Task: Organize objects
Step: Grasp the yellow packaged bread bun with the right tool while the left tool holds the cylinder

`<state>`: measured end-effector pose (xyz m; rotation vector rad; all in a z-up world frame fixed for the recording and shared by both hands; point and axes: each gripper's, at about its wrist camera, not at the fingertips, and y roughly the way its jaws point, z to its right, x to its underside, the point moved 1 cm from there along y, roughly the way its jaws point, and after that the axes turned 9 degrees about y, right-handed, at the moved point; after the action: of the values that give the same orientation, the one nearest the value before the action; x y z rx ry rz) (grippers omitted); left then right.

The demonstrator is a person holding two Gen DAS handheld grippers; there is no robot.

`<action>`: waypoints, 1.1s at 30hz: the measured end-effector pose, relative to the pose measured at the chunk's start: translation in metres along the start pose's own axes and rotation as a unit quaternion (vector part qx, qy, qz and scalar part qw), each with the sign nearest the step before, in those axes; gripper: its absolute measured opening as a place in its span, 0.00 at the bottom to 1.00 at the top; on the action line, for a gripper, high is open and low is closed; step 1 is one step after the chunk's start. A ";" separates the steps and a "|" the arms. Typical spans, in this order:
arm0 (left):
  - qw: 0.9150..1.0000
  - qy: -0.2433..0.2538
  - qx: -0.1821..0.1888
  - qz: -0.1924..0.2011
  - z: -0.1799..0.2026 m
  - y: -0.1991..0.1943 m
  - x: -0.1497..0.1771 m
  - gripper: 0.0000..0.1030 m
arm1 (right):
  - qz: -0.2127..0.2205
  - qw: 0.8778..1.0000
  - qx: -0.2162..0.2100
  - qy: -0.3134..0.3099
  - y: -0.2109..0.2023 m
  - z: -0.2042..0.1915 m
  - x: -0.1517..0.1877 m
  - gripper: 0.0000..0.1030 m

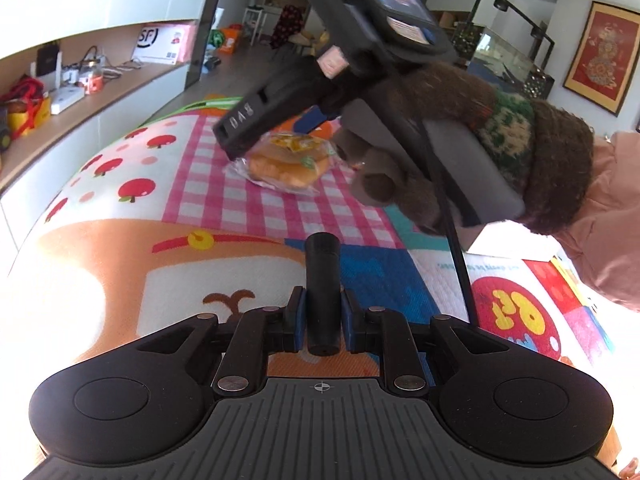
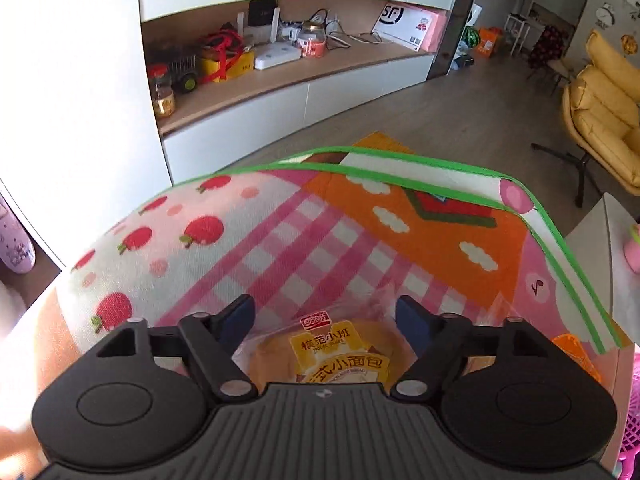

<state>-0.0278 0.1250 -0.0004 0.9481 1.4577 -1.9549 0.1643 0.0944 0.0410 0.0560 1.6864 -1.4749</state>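
My left gripper [image 1: 323, 316] is shut on a black cylinder [image 1: 323, 280] that stands upright between the blue pads, held above the colourful play mat [image 1: 132, 256]. A wrapped bread bun [image 1: 290, 162] in clear plastic with a yellow label lies on the pink checked patch. My right gripper [image 1: 236, 148] shows in the left wrist view, held by a gloved hand, its tip right over the bun. In the right wrist view the right gripper [image 2: 326, 316] is open, its fingers either side of the bun [image 2: 340, 354], not touching it.
A long shelf unit [image 2: 280, 76] with boxes, jars and cables runs along the wall behind the mat. A yellow armchair [image 2: 600, 120] stands at the right. A pink basket [image 2: 632, 432] shows at the right edge. A white box corner [image 1: 516, 244] lies under the gloved hand.
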 end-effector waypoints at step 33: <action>0.998 0.007 -0.057 -0.011 0.019 0.007 -0.006 0.21 | 0.007 0.999 0.034 0.029 -0.154 0.063 0.210 0.92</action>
<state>-0.0235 0.1048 0.0034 0.8992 1.5760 -1.8618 -0.0143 -0.1051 0.0370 0.1494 1.6773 -1.5333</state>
